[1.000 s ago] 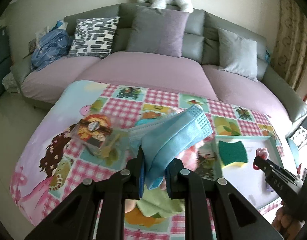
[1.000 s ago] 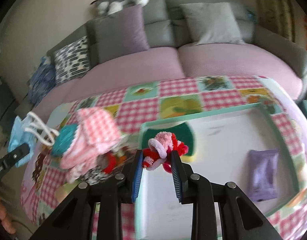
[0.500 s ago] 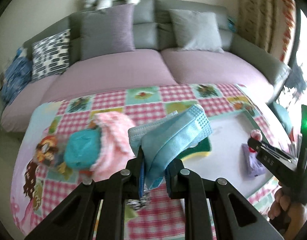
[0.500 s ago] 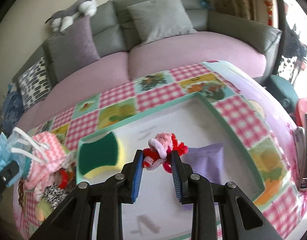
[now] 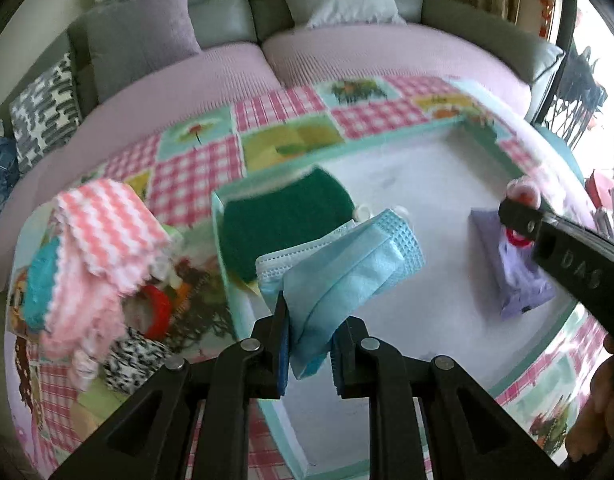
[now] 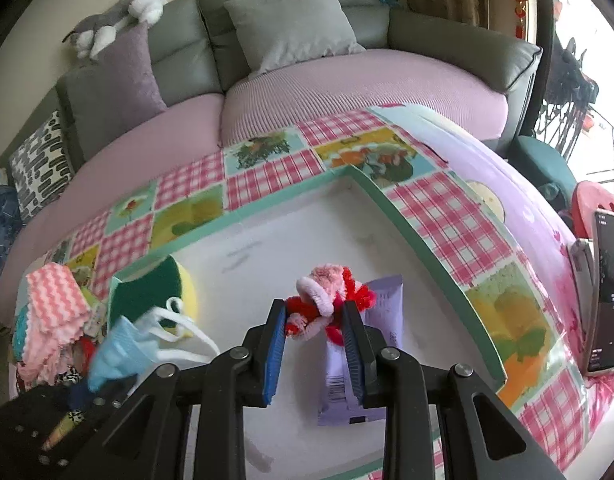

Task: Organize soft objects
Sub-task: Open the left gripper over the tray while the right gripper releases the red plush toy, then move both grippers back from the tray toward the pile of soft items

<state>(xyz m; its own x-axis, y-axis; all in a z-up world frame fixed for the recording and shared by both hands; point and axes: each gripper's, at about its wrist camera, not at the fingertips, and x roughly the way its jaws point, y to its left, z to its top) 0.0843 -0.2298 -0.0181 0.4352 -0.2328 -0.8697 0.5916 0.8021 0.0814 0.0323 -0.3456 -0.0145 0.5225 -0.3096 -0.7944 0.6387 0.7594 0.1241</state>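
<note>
- Pale blue pleated fabric fills your left gripper (image 5: 309, 346): its fingers are clamped on a folded blue face mask (image 5: 347, 264), which sticks up and forward from between the blue pads, white ear loops trailing off to the side in the right wrist view.
- Your right gripper (image 6: 314, 340) is clamped on a fuzzy red-and-pink pipe-cleaner toy (image 6: 327, 300), which sits up between the fingertips.
- Below both grippers lies a white tray (image 5: 407, 160) with a teal rim, resting on a pink checked tablecloth (image 6: 267, 176).
- Just ahead of the left fingertips, in the tray's near-left corner, lies a green-and-yellow sponge (image 5: 283, 216).
- Right under and just beyond the right gripper, a purple packet (image 6: 355, 364) lies flat on the tray floor.
- To the left of your left gripper, outside the tray, a heap of soft things sits on the tablecloth: a pink zigzag cloth (image 5: 103, 240) on top, a teal cloth (image 5: 41, 284) beside it, a black-and-white patterned piece (image 5: 133, 356) lower down.
- Far right of the right gripper, a phone (image 6: 609, 292) stands upright at the table's edge.
- Beyond the table, a grey sofa (image 6: 447, 40) with a lilac seat cover carries cushions and a plush husky (image 6: 119, 16) on its back.
</note>
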